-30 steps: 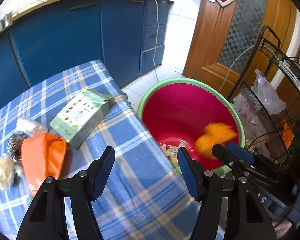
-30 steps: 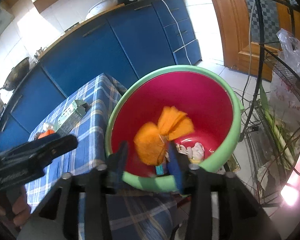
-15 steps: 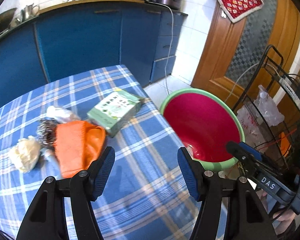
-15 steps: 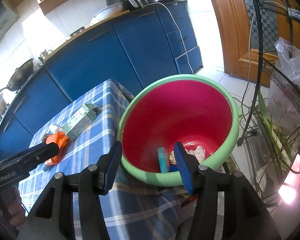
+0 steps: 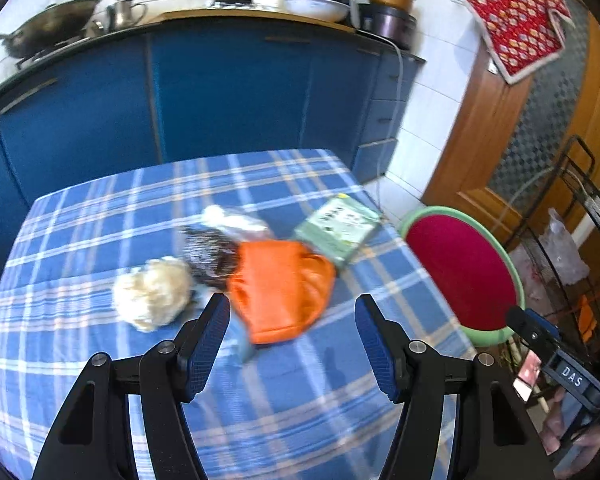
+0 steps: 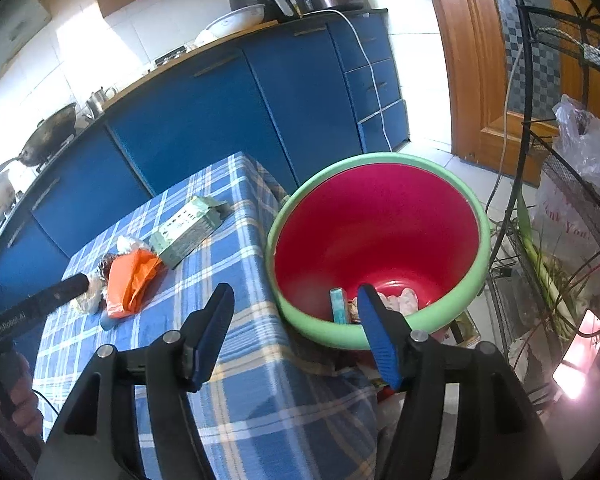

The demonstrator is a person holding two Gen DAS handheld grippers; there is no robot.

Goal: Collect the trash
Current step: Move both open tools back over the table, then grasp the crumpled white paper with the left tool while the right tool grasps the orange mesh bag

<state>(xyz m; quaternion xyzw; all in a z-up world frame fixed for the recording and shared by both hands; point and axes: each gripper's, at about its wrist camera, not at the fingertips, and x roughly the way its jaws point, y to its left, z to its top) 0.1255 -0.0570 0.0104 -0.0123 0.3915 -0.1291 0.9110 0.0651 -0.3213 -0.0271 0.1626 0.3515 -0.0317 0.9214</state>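
A second ago an orange scrap hung between the right gripper's pads over the bin; now that scrap is gone from the pads. Its jaws have just been opening and stand released with nothing between them, above the bin's near rim. The left gripper has swung away from the bin, which then filled the middle of its view and now sits at the right edge. It hangs over the table's plaid cloth, its jaws spread and empty.

The remaining trash lies in a cluster on the cloth, left of the bin. The orange bag is crumpled and glossy, its long axis running from the left gripper's side toward the bin. The green carton lies flat, closest to the bin, with its long axis angled toward the table's corner. Touching the orange bag on its far side from the bin is a dark bristly clump. Beyond that lie a pale crumpled wad and a whitish wrapper. The bin is red inside with a green rim; a teal box stands upright on its floor beside pale scraps.
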